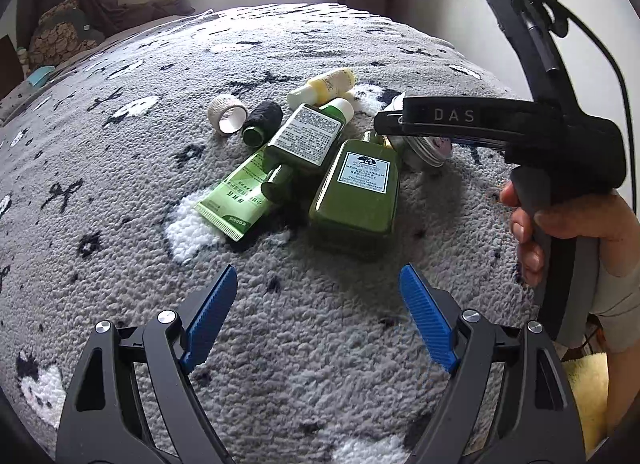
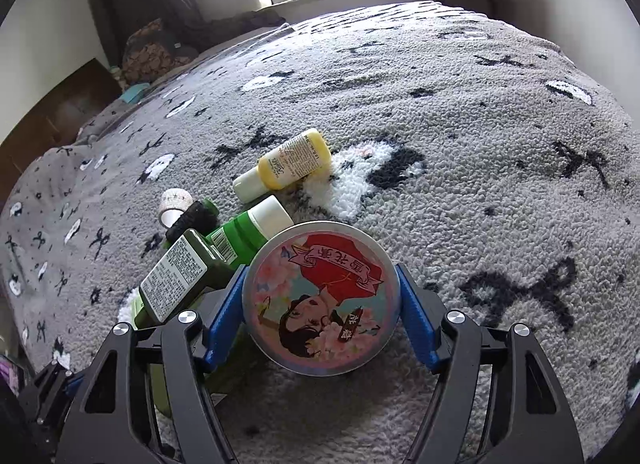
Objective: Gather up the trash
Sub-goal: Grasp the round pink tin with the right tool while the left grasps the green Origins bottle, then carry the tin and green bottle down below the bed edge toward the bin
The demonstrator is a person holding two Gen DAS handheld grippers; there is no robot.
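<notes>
A: Taking the big dark-green flat bottle with the pale label (image 1: 354,194) as the anchor, what lay around it, from the left?

B: Farthest left of it sat a small roll of white gauze tape (image 1: 227,112), then a black thread spool (image 1: 262,122). Just left of the bottle lay a light-green squeeze tube (image 1: 234,202) with a smaller dark-green bottle (image 1: 306,140) resting across it. Beyond that was a little yellow bottle with a white cap (image 1: 326,86). All of it sat heaped on the grey fleece blanket with black bows (image 1: 320,344), which looked like clutter gathered for pickup.

A: And the grippers?

B: The left gripper (image 1: 318,320) hung short of the big bottle, jaws spread wide and empty, probably waiting its turn. The right gripper (image 2: 320,310) was just right of the bottle, its blue pads (image 2: 224,314) pressed to both sides of a round metal tin with a painted lady on its lid (image 2: 320,300), clamping it across its width.

A: What couldn't you make out?

B: Whether the tin had left the blanket. In the left view the right tool's black body covered most of it. No bin showed anywhere.
</notes>
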